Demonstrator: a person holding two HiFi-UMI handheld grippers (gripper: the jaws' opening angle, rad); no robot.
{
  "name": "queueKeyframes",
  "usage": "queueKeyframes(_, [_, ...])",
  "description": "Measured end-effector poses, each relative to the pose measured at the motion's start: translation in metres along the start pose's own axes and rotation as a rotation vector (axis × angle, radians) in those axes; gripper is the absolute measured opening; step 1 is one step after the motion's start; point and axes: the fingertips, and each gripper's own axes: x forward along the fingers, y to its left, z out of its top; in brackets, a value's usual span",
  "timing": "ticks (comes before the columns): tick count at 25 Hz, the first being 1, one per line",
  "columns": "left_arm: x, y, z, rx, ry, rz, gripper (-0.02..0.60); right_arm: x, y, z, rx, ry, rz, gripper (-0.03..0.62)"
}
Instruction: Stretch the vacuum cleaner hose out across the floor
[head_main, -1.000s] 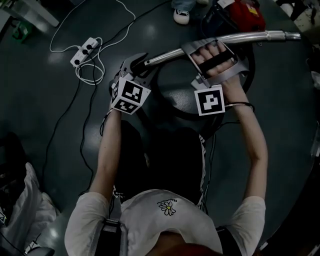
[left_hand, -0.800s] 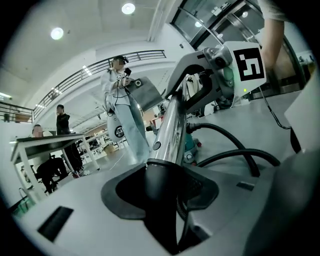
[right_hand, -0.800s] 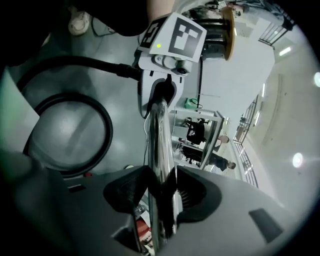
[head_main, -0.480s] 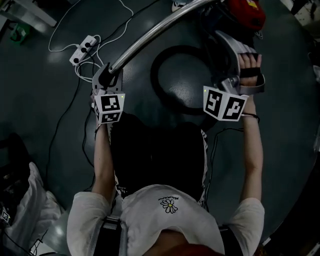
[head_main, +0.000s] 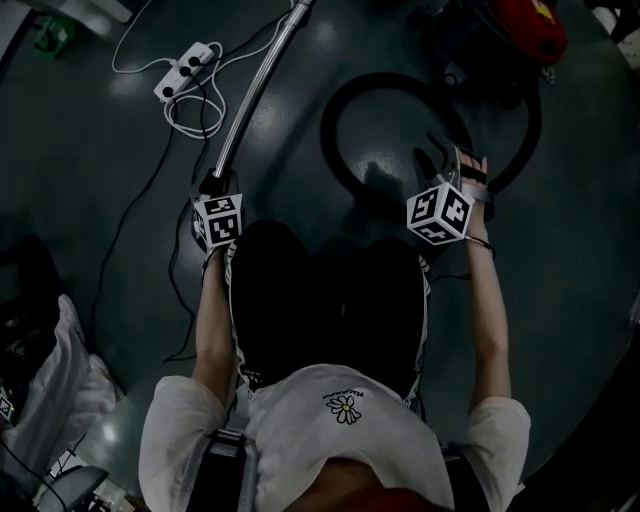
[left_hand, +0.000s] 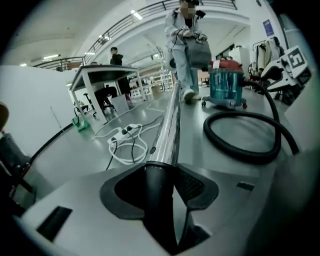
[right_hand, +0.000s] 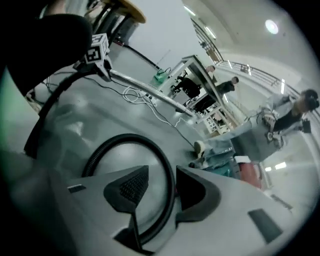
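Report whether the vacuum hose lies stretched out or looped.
Looped, not stretched out: in the head view the black hose curves in a near-complete ring on the floor.

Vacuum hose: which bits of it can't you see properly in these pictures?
- Where the hose joins the wand: left gripper view, the left gripper covers it.
- Where the hose reaches the vacuum cleaner: head view, too dark, and the top edge cuts the cleaner off.
- Whether the right gripper pinches the hose: right gripper view, one of its jaws hides the lower part.
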Motion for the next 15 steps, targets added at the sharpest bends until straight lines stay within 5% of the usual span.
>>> queueKeyframes(4, [0.038,-0.011,-0.05,0.025,0.216,-0.024,0.176,0.007,0.034,-0.023,0.069,0.054,0.064,0.183])
queueKeyframes(9, [0.061,-0.012,-0.057,-0.142,0.305,-0.134,0.176,0.007,0.038,-0.041,0.158,0.093,0.083,0.183])
queueKeyframes(15, [0.069,-0.021,-0.068,-0.303,0.615,-0.286,0.184,0.016,0.038,-0.057,0.354,0.137,0.121,0.183])
